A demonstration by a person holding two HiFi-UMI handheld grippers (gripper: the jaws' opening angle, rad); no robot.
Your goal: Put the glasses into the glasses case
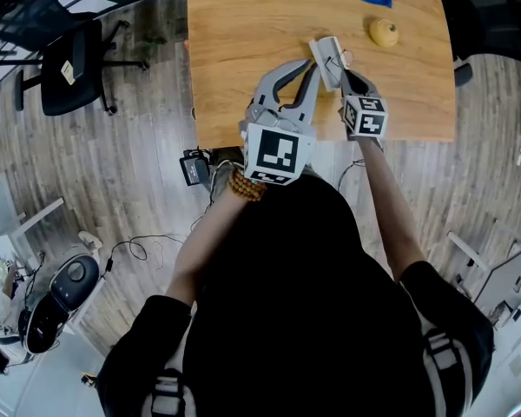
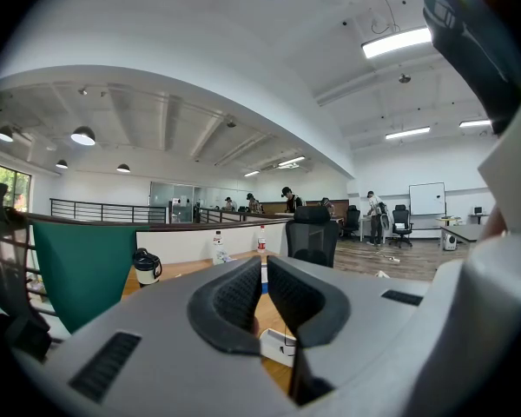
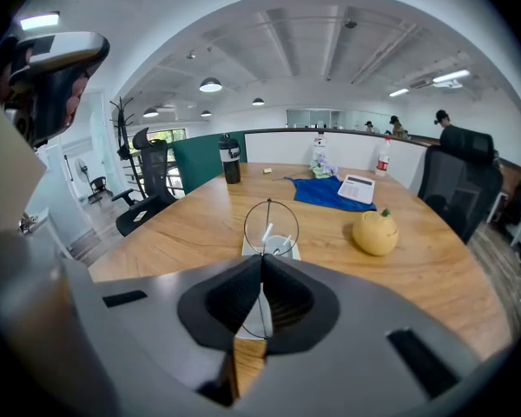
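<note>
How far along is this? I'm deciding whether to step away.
Done: the right gripper is pinched shut on the wire-framed glasses, held clear of the table. In hand: they hang just short of the open white glasses case. To do: lower them in, release, close the case. The left gripper holds nothing.

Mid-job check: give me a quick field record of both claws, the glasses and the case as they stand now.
right claw: shut on glasses, pinching the thin frame
left claw: narrow gap, nothing between
glasses case: on table, looks open, just beyond the right claw's tips
glasses: lens ring upright over the case, not laid in
nearby: yellow fruit-shaped thing
</note>
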